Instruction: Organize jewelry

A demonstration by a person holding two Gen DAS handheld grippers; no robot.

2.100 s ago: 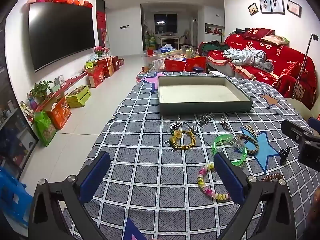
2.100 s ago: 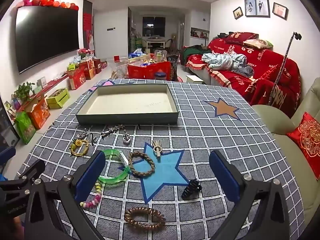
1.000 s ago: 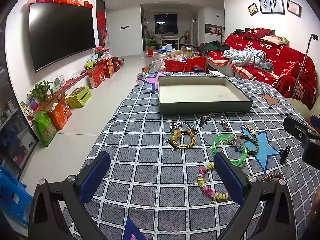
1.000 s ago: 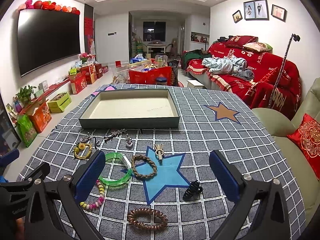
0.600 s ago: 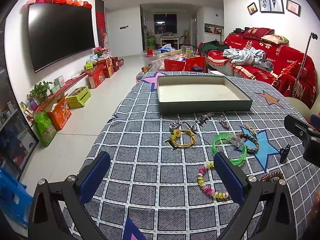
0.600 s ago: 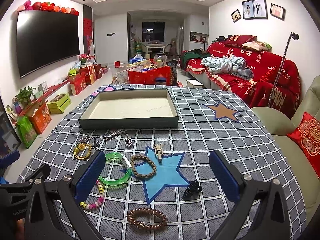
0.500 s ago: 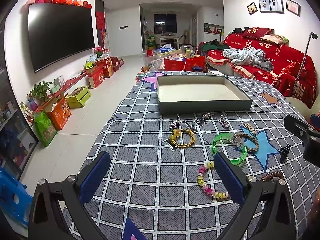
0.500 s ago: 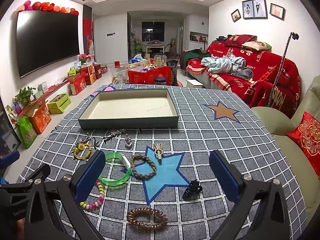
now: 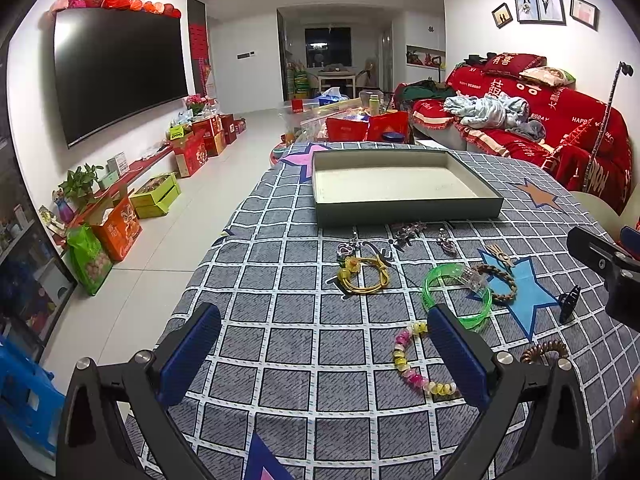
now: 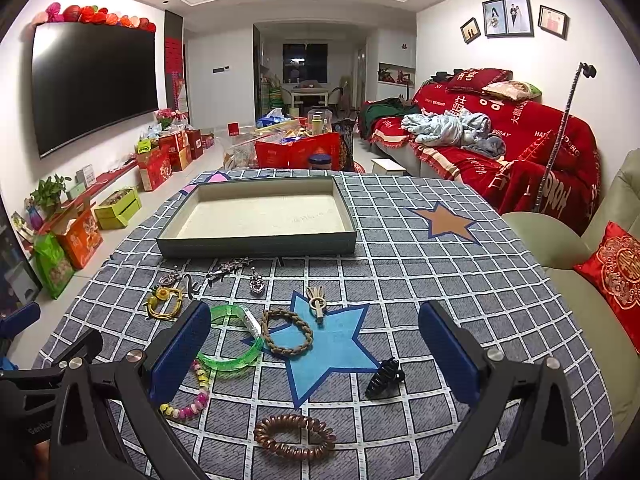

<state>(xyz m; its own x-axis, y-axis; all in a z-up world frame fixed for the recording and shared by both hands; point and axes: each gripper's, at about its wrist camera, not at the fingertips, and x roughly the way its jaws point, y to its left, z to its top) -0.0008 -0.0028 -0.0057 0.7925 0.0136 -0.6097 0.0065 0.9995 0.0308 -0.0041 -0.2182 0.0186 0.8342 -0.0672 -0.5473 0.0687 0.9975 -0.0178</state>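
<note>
A shallow grey-green box (image 9: pixel 404 210) (image 10: pixel 256 244) with a pale floor stands open and empty at the far middle of the checked tablecloth. Jewelry lies loose in front of it: a yellow cord bracelet (image 9: pixel 364 274), a green bangle (image 9: pixel 456 296) (image 10: pixel 234 340), a braided brown bracelet (image 10: pixel 287 330), a pink-and-yellow bead bracelet (image 9: pixel 416 364), a brown coil hair tie (image 10: pixel 295 437), a black claw clip (image 10: pixel 384 377), and several small metal charms (image 10: pixel 230 267). My left gripper (image 9: pixel 324 354) and right gripper (image 10: pixel 314 350) are both open and empty, held above the near edge.
The table's left edge drops to a white floor with boxes and bags (image 9: pixel 120 224) under a wall TV. A red-covered sofa (image 10: pixel 520 152) and a green chair with a red cushion (image 10: pixel 612 268) stand to the right. Red bags (image 10: pixel 300 152) sit beyond the table.
The right gripper has drifted very slightly; the left has stayed put. Nothing on the table has moved.
</note>
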